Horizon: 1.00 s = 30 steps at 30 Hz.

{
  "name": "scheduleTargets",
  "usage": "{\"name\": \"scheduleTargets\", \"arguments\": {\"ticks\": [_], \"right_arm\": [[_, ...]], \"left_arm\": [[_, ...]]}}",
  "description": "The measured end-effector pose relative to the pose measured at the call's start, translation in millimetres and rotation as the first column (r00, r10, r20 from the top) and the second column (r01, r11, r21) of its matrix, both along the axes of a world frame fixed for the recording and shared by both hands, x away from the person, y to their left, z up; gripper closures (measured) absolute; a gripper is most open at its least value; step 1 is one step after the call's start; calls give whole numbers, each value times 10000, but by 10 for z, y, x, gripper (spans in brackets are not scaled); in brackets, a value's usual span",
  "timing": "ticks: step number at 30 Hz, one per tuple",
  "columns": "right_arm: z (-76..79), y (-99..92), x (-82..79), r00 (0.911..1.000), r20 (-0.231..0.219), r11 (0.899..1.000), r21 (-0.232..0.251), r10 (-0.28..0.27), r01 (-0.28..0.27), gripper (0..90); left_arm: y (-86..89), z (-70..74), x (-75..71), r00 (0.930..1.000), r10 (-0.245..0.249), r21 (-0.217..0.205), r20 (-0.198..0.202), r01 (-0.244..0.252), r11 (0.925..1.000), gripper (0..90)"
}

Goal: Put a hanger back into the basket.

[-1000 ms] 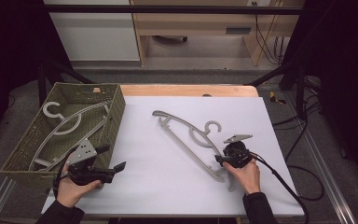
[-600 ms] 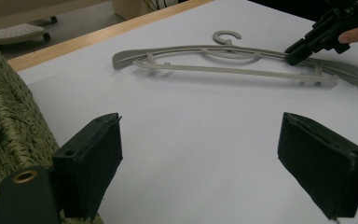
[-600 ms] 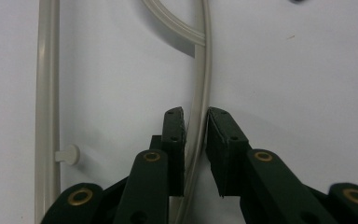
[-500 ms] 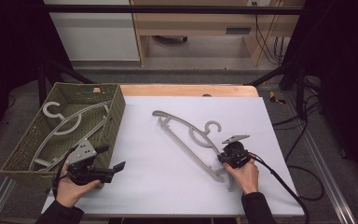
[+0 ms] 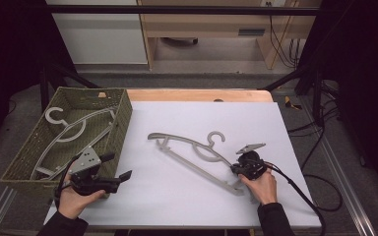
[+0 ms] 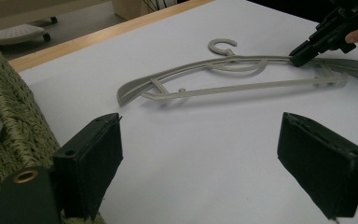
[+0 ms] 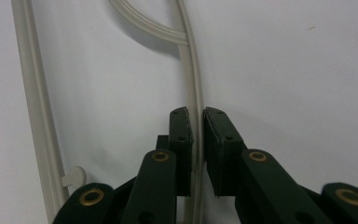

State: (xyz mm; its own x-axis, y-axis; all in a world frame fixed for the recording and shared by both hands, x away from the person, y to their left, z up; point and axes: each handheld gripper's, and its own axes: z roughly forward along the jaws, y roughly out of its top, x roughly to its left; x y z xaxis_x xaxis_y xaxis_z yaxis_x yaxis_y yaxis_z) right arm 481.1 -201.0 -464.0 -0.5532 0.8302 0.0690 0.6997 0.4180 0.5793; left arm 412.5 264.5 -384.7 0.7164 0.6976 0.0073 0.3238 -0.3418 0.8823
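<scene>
Right tongs now nearer, seemingly clamped on pale grey hanger arm; left tongs agape

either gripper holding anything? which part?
Right gripper is shut on the hanger, gripping its upper shoulder arm near one end. Left gripper is open, holding nothing.

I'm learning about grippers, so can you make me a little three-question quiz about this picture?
1. True or false: the left gripper is holding a hanger.
2. What is the right gripper closed on? A) the basket B) the hanger on the table C) a cable
3. Where does the other hanger lie?

Key: 1. False, it is open. 2. B, the hanger on the table. 3. In the woven basket.
</scene>
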Motion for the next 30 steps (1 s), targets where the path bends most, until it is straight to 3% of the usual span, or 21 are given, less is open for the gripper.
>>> {"name": "scheduleTargets", "arguments": {"ticks": [6,16,20,22,30], "right_arm": [[-4,9,-16,9999,66,9994,-329,104,-102,757],[30,82,2,9997,-231,9966,-826,48,-67,822],[34,57,16,9995,-313,9987,-507,-66,50,823],[56,36,12,9998,-199,9987,-494,74,-83,824],[240,-46,-68,9990,326,9981,512,318,-334,828]], "left_arm": [[-5,-1,2,10000,4,14,-21,-4,10000,135],[-24,-5,3,10000,-31,59,-57,31,10000,135],[-22,-4,5,10000,-24,64,-68,24,10000,135],[-21,-1,4,10000,-23,68,-70,23,10000,135],[-17,22,-3,10000,-12,33,-26,12,10000,135]]}}
